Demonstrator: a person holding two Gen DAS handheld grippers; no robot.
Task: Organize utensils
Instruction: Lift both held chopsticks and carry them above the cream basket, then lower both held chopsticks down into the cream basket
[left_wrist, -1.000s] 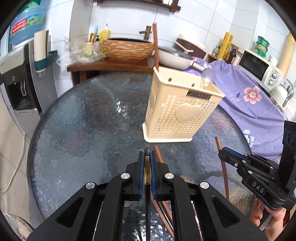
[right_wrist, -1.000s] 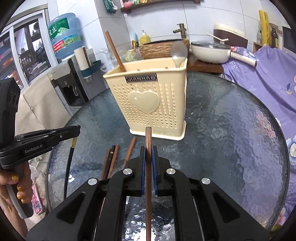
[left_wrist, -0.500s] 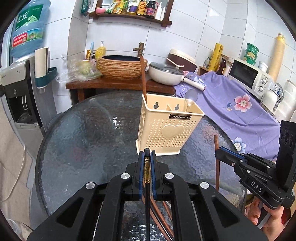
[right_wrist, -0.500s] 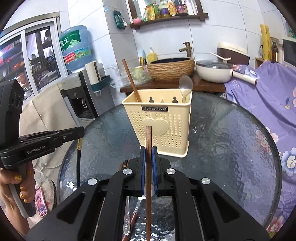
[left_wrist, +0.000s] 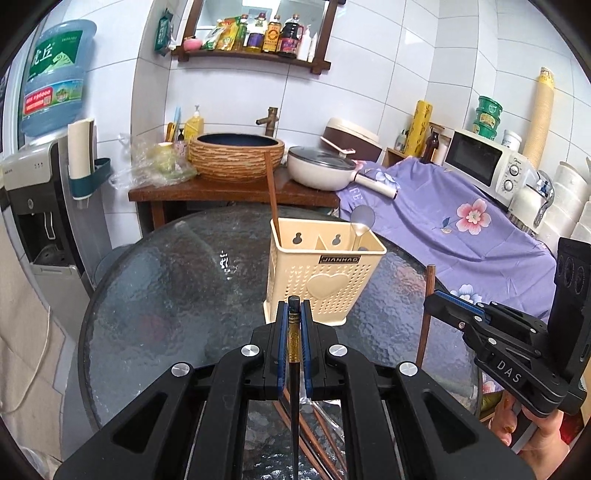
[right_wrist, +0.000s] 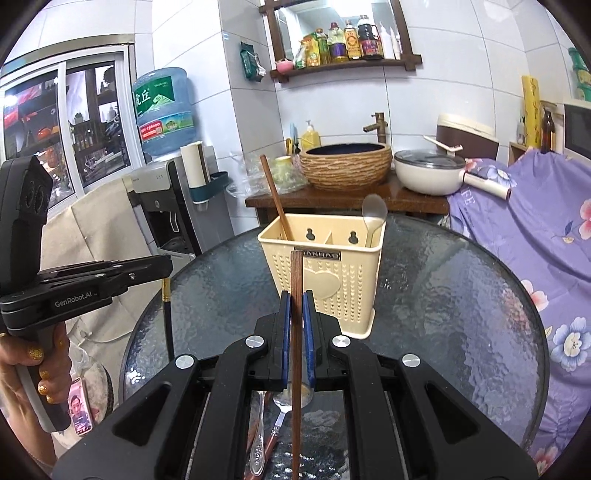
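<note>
Left wrist view: jaws of left gripper (left_wrist: 294, 314) clamp a black gold-banded chopstick (left_wrist: 294, 376), right gripper's (right_wrist: 296, 302) a brown wooden chopstick (right_wrist: 296, 332), both upright for dropping into the cream perforated plastic holder (left_wrist: 325, 284) at twelve o'clock

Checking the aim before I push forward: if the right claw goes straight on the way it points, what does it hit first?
Probably the front wall of the cream utensil holder, dead ahead of the right claw, which is shut on a brown chopstick. Depth is unclear.

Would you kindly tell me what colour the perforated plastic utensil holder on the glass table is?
Cream, with a raised heart on its front; the perforated plastic utensil holder shows best in the right wrist view.
</note>
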